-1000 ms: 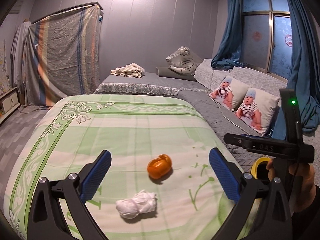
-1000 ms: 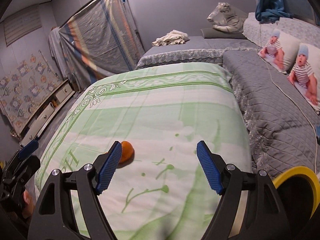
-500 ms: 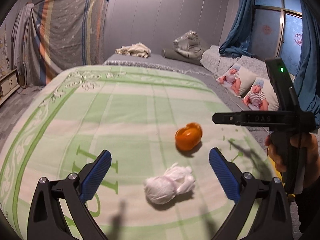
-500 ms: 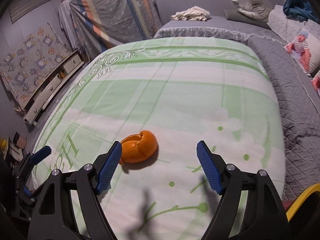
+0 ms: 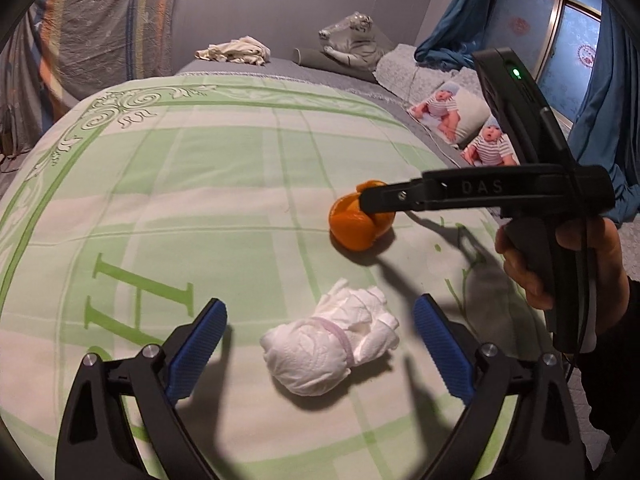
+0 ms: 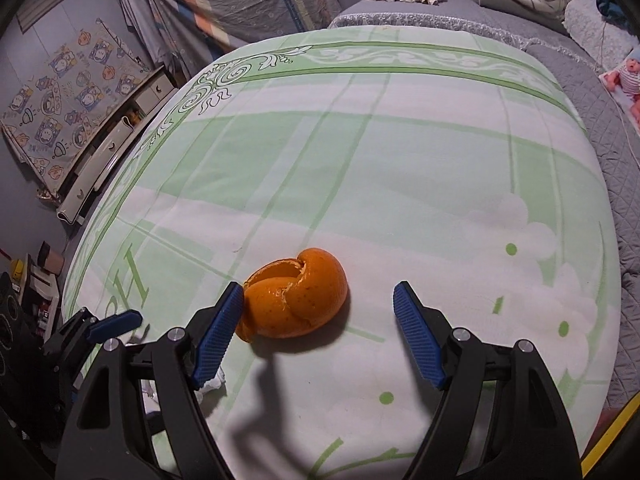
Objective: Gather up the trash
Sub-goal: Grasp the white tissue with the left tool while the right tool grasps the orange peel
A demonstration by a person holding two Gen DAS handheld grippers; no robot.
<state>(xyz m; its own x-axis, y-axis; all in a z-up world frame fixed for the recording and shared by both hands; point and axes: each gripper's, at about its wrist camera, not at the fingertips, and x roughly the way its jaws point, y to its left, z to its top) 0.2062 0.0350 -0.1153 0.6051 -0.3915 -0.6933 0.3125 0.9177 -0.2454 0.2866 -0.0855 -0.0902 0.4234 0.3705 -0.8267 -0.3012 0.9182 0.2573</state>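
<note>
A crumpled white tissue wad [image 5: 330, 346] lies on the green-and-white bedsheet [image 5: 200, 184], between the open blue pads of my left gripper [image 5: 320, 354]. An orange peel [image 6: 294, 300] lies a little farther on the sheet and also shows in the left wrist view [image 5: 356, 222]. My right gripper [image 6: 320, 324] is open around the peel, its left pad [image 6: 218, 330] close against the peel's side. In the left wrist view the right gripper's body [image 5: 500, 192] reaches in from the right over the peel. A bit of the tissue [image 6: 210, 386] shows behind the right gripper's left finger.
A grey quilted bed with baby-print pillows [image 5: 460, 120] adjoins the sheet on the right. A yellow bin rim [image 6: 612, 436] shows at the lower right. Drawers [image 6: 108, 156] and clutter stand on the floor left of the bed. Cloths and a plush tiger [image 5: 352, 40] lie far back.
Both grippers have moved forward and down towards the sheet. The tissue now lies between the left pads and the peel between the right pads, both larger in view.
</note>
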